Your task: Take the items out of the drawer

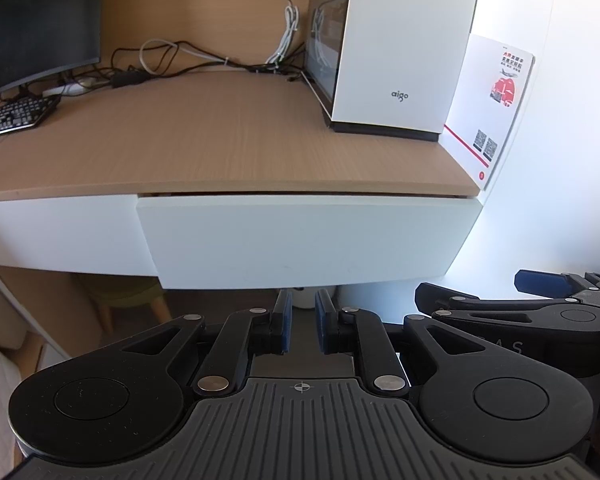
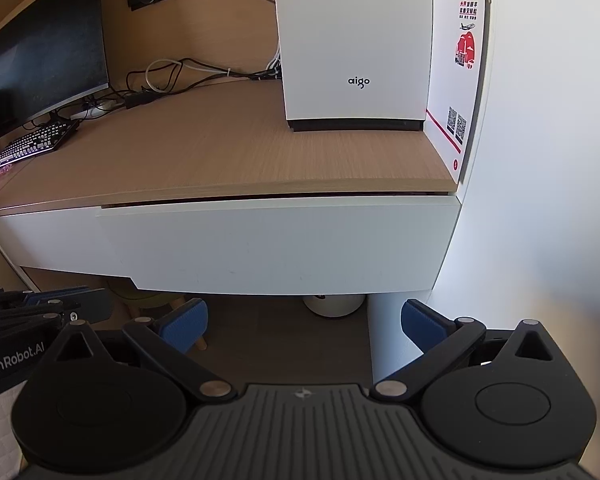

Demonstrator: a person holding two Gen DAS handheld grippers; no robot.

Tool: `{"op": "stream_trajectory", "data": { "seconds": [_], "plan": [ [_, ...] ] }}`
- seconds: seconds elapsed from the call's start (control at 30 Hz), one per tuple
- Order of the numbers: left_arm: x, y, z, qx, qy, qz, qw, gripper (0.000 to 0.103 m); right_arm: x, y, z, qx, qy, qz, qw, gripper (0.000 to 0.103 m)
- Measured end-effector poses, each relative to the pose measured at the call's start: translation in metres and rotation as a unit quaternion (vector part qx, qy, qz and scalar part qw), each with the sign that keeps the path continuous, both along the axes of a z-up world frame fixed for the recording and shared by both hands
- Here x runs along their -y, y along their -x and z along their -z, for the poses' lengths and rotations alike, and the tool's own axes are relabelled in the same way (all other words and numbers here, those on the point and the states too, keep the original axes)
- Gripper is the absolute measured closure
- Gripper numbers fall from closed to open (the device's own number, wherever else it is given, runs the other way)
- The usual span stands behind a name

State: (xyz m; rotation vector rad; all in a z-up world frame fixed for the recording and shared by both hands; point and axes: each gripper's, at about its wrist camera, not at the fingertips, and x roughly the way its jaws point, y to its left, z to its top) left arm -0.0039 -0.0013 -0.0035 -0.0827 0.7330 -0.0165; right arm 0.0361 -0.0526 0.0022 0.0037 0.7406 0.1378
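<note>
Two grippers low in front of the bench, both short of the drawer. Left gripper (image 1: 302,326) at 6 o'clock in its view, jaws nearly together, nothing between them. Right gripper (image 2: 300,326) at 6 o'clock in its own view, jaws spread wide, empty. Drawer (image 2: 276,244) dead centre, shut apart from a thin gap under the bench (image 2: 228,152) top; contents hidden. Front is a flat white panel, no handle visible: likely rigid and slick, so hook the bottom edge near the middle and pull straight. White aigo case (image 2: 356,44) at 12 o'clock, leaflet (image 2: 456,80) at 1 o'clock, monitor (image 2: 48,60) and keyboard (image 2: 36,142) at 10 o'clock
</note>
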Motion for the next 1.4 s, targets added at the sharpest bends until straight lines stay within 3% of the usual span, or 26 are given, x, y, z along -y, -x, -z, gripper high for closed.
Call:
{"op": "stream_trajectory", "data": {
  "seconds": [1.4],
  "plan": [
    [-0.002, -0.0039, 0.005, -0.007, 0.015, 0.009, 0.9998, 0.088, 0.0014, -0.0013, 0.0039, 0.001, 0.003, 0.0, 1.0, 0.0]
  ]
}}
